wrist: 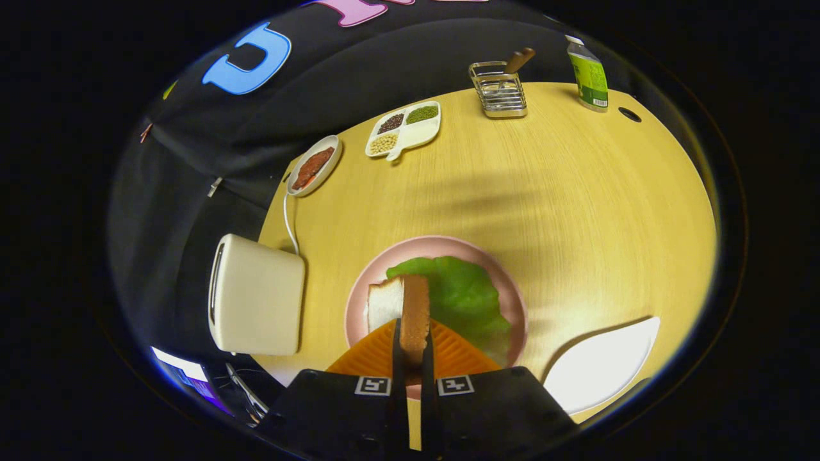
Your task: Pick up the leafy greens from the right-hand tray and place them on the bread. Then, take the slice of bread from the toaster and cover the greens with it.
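Tongs [414, 349]: clenched on a slice of bread [415, 317], held on edge between both fingers, above the pink plate [512, 301].
Greens [464, 298]: lying on the plate, over a second bread slice [385, 302] that peeks out at their left.
Toaster [256, 294]: left of the plate, on the desk [576, 205].
Empty white tray [602, 365]: right of the plate.

You work in a mock kitchen booth: a wooden worktop [564, 192] carries a toaster [256, 294], with food dishes [405, 128] beyond it.
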A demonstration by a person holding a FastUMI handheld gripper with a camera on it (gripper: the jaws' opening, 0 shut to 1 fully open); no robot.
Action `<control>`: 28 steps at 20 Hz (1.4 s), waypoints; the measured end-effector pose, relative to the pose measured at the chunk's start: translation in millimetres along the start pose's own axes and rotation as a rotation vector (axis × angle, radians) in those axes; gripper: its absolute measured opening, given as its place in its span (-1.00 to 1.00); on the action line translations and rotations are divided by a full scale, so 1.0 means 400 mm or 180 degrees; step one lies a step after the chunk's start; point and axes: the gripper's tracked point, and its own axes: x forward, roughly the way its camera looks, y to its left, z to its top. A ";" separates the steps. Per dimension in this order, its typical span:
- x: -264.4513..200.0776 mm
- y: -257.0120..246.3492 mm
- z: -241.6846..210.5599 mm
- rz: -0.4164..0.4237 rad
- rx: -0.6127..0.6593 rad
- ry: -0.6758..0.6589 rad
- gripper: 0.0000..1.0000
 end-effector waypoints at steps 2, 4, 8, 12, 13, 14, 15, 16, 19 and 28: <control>0.007 -0.028 -0.002 -0.0104 -0.0098 -0.0036 -0.72; 0.017 -0.045 -0.005 -0.0199 -0.0206 -0.0086 -0.66; 0.025 -0.079 -0.014 -0.0464 -0.0517 -0.0156 -0.36; 0.009 -0.107 -0.026 -0.0731 -0.0660 -0.0202 0.10; 0.011 -0.108 -0.027 -0.0761 -0.0656 -0.0214 0.18; 0.011 -0.117 -0.025 -0.0823 -0.0688 -0.0223 0.27; 0.003 -0.126 -0.021 -0.0877 -0.0727 -0.0249 0.36; 0.002 -0.125 -0.018 -0.0887 -0.0758 -0.0272 0.56; -0.006 -0.129 -0.012 -0.1026 -0.0887 -0.0327 0.69; -0.058 -0.137 -0.017 -0.1226 -0.1018 -0.0414 0.99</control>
